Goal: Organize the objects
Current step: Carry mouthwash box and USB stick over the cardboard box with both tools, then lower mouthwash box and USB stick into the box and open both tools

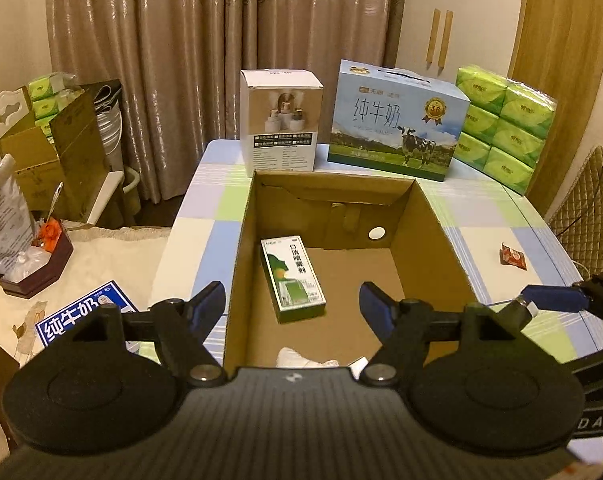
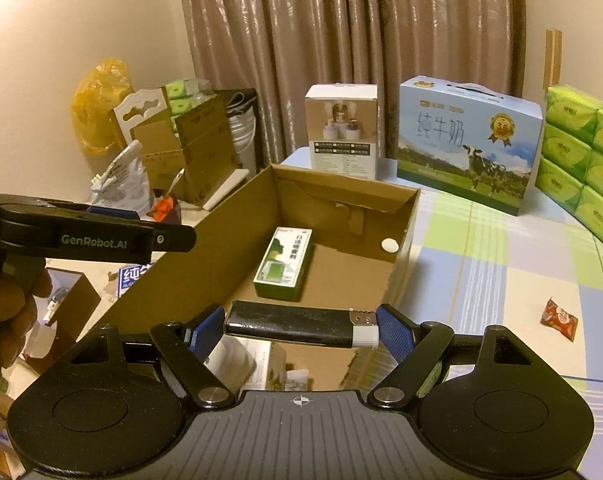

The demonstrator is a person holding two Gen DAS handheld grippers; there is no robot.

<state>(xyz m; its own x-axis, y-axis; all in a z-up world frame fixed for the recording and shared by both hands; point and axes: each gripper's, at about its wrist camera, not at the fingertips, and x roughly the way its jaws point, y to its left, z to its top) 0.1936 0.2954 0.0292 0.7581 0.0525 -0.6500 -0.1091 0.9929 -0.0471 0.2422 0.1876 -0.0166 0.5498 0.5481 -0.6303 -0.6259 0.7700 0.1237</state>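
On the far left, a side table carries a dark tray (image 1: pixel 37 268) with a crumpled plastic bag (image 1: pixel 1 216), and a blue milk carton flap (image 1: pixel 85 314) lies near its edge. The left gripper (image 1: pixel 291 300) hangs over the near end of an open cardboard box (image 1: pixel 237 248) with its jaws spread wide and nothing between them. A person's hand (image 2: pixel 5 308) grasps this gripper's handle at the left edge of the right wrist view.

Inside the cardboard box, a green and white medicine carton (image 1: pixel 293 278) lies flat on the floor, towards the left wall. A white crumpled item (image 1: pixel 301 360) shows at the near end of the floor, partly hidden. A small white round sticker (image 1: pixel 376 233) sits on the far inner wall.

The right gripper (image 2: pixel 301 330) holds a black lighter (image 2: pixel 289 326) crosswise, its blue pads pressing on the two ends, the white and metal cap towards the right pad. The lighter hangs above the near right part of the cardboard box.

Behind the box on the checked tablecloth (image 1: pixel 501 240) stand a white product box (image 1: pixel 279 120), then a blue milk gift case (image 1: pixel 397 124) with a cow printed on it, then a stack of green tissue packs (image 1: pixel 505 124). A small red snack packet (image 1: pixel 513 256) lies alone on the cloth, well to the right of the cardboard box.
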